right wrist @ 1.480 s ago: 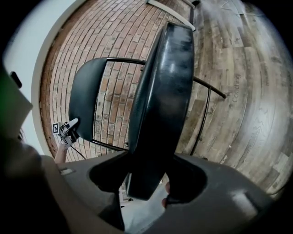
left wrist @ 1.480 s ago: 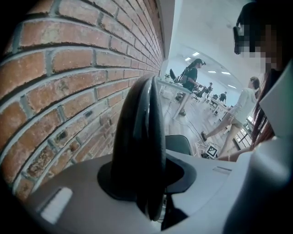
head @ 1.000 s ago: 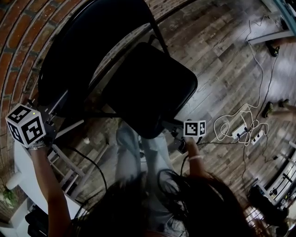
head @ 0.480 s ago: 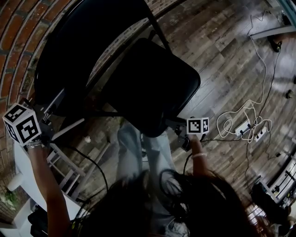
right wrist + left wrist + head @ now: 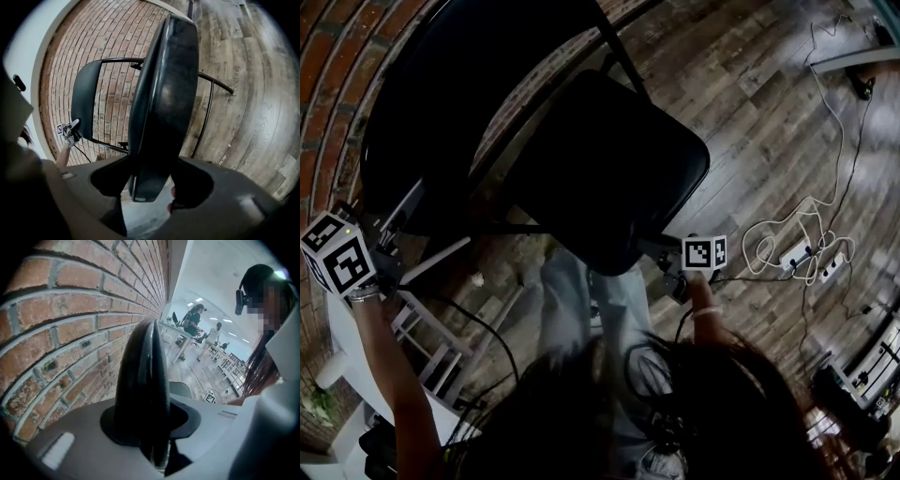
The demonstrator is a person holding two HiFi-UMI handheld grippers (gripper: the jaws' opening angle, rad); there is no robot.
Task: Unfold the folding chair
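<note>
Since a second ago, the left claw (image 5: 392,242) has been carried a little toward the left edge of the head view, its marker cube (image 5: 337,262) with it, and the seat (image 5: 609,169) of the folding chair is seen spread slightly wider, its rounded corner reaching further right. In the left gripper view the left claw is clenched on the side edge of the black backrest (image 5: 143,380), which rises edge-on from between the jaws just beside the brick wall (image 5: 61,324). The right claw (image 5: 664,255) is grasping the near front edge of the seat; in the right gripper view the padded seat stands edge-on between the two jaws, with both pressed against it. Beyond it, the curved backrest and the thin black frame tubes (image 5: 211,112) are seen against the bricks, and the other claw is visible small at the backrest's lower corner. From above, the seat is swung out from the backrest, and a gap is left between them through which bricks and boards show. The chair is placed on the wooden floor (image 5: 750,122), close to the wall. The person's legs (image 5: 572,300) are seen directly below the seat's near edge. A white slatted frame (image 5: 427,342) lies at the lower left, and a power strip (image 5: 811,267) with looped white cables (image 5: 825,122) lies well apart on the floor at the right.
</note>
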